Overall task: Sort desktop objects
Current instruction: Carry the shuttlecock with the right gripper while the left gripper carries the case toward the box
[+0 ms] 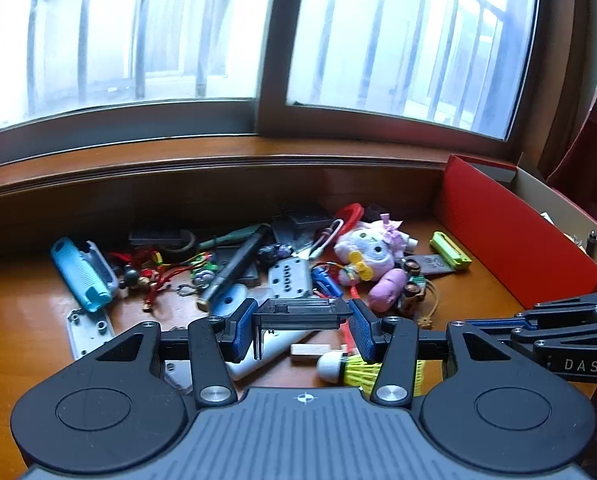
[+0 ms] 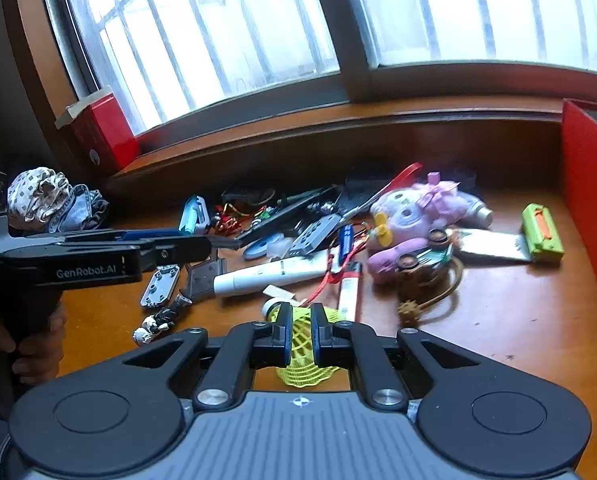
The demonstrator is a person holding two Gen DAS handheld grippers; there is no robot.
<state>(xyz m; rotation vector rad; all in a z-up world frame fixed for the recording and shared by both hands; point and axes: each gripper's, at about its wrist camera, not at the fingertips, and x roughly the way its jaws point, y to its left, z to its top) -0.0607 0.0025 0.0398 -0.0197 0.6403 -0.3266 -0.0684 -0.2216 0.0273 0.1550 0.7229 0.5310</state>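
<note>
1. While the left gripper (image 1: 302, 326) hangs above the clutter on the wooden desk (image 1: 26, 320), its blue pads (image 1: 243, 330) press on the two short ends of a dark translucent plastic holder (image 1: 301, 314). The holder's long axis runs crosswise, from pad to pad, level with the desk, its flat top facing the camera. It spans the whole gap between the jaws and sits at the fingertips, lifted clear of the items beneath.
2. The right gripper (image 2: 299, 334) is closed to a narrow gap on a yellow shuttlecock (image 2: 304, 344). The mesh skirt is squeezed between the pads (image 2: 284, 336) and flares out behind them towards the camera. The white cork tip (image 2: 272, 306) points forward and to the left, just past the left fingertip. Its long axis lies roughly along the fingers, angled slightly left.
3. In the left wrist view the shuttlecock (image 1: 362, 370) lies on its side with the cork to the left, partly hidden behind the left gripper's linkage.
4. Other items on the desk: a white tube (image 2: 270, 274), a purple plush toy (image 1: 368, 250), a light blue case (image 1: 80, 274), a green block (image 2: 540, 232).
5. A red box (image 1: 510, 236) stands at the right edge of the desk, below the window (image 1: 138, 40).
6. A hand (image 2: 26, 344) grips the left gripper's handle in the right wrist view.
</note>
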